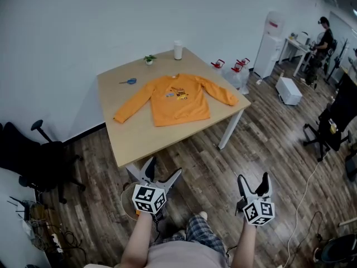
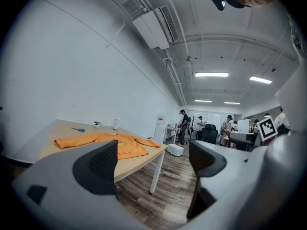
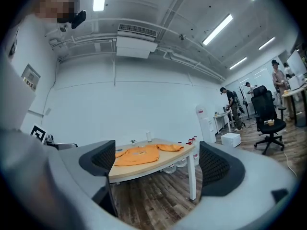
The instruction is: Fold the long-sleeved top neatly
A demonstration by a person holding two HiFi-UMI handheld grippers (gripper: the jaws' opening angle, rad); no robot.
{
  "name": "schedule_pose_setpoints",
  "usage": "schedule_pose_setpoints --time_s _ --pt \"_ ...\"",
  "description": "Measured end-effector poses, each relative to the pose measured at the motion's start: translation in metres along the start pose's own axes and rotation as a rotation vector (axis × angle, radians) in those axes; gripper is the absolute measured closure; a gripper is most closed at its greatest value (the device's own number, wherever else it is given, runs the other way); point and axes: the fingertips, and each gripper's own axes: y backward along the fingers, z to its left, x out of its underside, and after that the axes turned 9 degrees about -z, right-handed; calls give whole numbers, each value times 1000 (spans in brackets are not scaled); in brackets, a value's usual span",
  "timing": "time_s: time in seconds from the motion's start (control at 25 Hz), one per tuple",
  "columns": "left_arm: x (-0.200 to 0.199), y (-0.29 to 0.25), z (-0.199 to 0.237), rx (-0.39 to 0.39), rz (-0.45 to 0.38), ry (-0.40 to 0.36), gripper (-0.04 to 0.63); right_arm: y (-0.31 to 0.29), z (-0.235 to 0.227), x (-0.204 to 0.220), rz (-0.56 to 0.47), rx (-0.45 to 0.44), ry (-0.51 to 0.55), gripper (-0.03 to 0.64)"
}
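Note:
An orange long-sleeved top [image 1: 174,97] lies spread flat on a light wooden table [image 1: 134,135], sleeves out to both sides, a print on its chest. It also shows in the left gripper view as the orange top [image 2: 103,141] and in the right gripper view as the top [image 3: 136,155]. Both grippers are held low over the floor, well short of the table. My left gripper [image 1: 163,175] is open and empty. My right gripper [image 1: 254,183] is open and empty too.
On the table's far side lie blue scissors [image 1: 129,81], a small potted plant [image 1: 149,59] and a white cup [image 1: 178,49]. A black office chair [image 1: 39,158] stands left. Water jugs [image 1: 234,71], a water dispenser [image 1: 270,38] and a person at a desk [image 1: 321,46] are at right.

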Motion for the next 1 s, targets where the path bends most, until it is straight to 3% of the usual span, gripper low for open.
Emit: schedule_pose_setpoints --time_s 0.52,0.8,1.0 --pt "10 -50 28 -45 10 -15 149 -60 -17 13 5 -39 -10 89" --pt "17 -116 72 -131 3 -30 149 -164 -36 32 17 -108 -34 95" --pt "12 -169 123 -248 -20 -29 149 -274 -28 45 53 -235 -30 95"
